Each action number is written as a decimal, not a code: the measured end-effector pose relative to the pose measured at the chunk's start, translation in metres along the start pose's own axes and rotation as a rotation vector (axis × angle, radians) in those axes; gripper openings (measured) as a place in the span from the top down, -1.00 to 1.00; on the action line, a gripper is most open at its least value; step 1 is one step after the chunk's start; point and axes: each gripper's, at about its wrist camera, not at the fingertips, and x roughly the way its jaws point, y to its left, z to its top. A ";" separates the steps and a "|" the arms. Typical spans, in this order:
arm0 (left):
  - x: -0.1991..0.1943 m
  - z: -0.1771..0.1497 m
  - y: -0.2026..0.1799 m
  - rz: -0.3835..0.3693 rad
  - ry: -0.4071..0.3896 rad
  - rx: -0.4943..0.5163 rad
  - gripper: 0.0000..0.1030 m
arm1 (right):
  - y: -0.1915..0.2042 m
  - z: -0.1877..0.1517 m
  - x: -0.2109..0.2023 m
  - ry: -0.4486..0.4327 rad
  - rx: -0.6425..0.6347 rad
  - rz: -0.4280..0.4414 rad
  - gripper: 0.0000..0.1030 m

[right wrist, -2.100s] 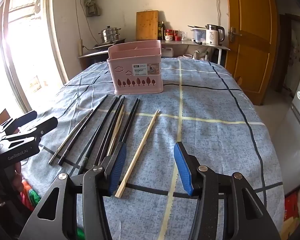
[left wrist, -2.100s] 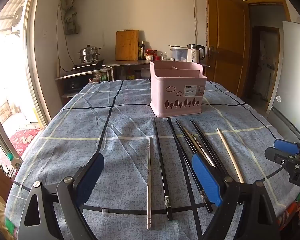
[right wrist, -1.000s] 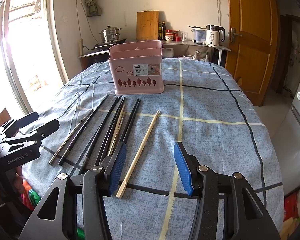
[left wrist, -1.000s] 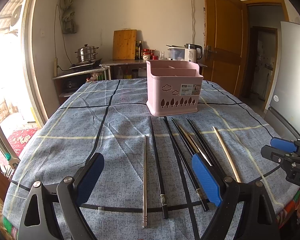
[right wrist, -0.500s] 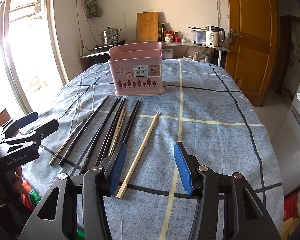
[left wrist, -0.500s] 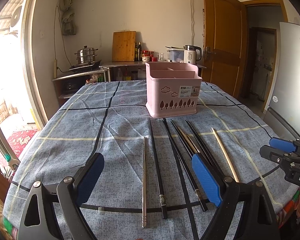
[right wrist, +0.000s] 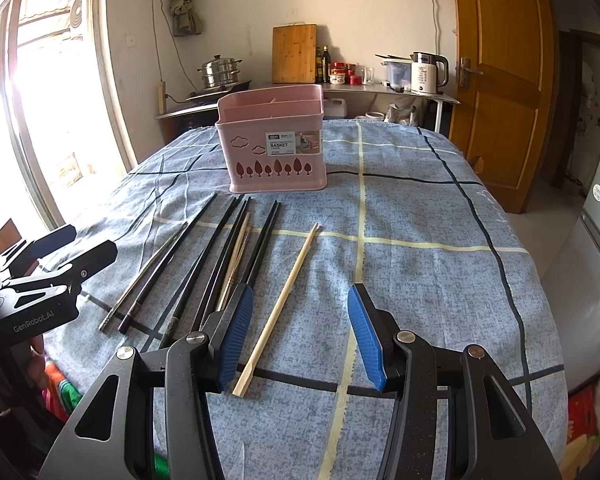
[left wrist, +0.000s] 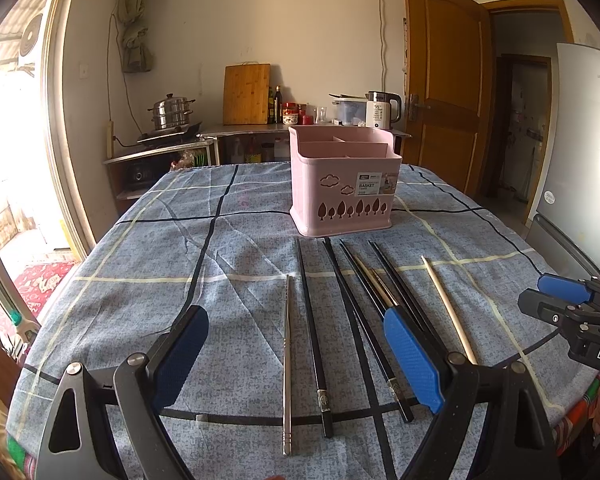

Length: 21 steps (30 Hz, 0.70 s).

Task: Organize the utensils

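**Both grippers spread above the chopstick row**

I had the left gripper [left wrist: 296, 354] hanging over the near edge of the table, its blue pads wide apart and holding nothing — the steel chopstick [left wrist: 286, 364] and a black chopstick [left wrist: 312, 336] lay on the cloth in the gap between them. My right gripper [right wrist: 300, 330] was likewise spread and empty, with the pale wooden chopstick [right wrist: 281, 306] lying on the cloth just inside its left pad.

The rest of the dark chopsticks [right wrist: 220, 264] lay fanned side by side on the blue checked tablecloth [right wrist: 420, 280], some crossing, tips pointing toward the pink basket [right wrist: 276, 148]. That basket stood upright beyond the tips, just clear of them, and its divided compartments looked empty from what I could see over the rim.

From the left camera, the right gripper showed at the right edge of the table — well apart from the left one.
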 end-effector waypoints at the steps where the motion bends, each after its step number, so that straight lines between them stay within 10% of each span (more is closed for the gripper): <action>1: 0.000 0.000 0.000 0.000 -0.002 0.001 -0.74 | 0.000 0.000 0.000 0.000 -0.001 0.000 0.02; 21: -0.003 -0.001 -0.001 -0.004 -0.005 0.003 -0.74 | 0.000 0.000 -0.002 -0.002 0.000 -0.001 0.02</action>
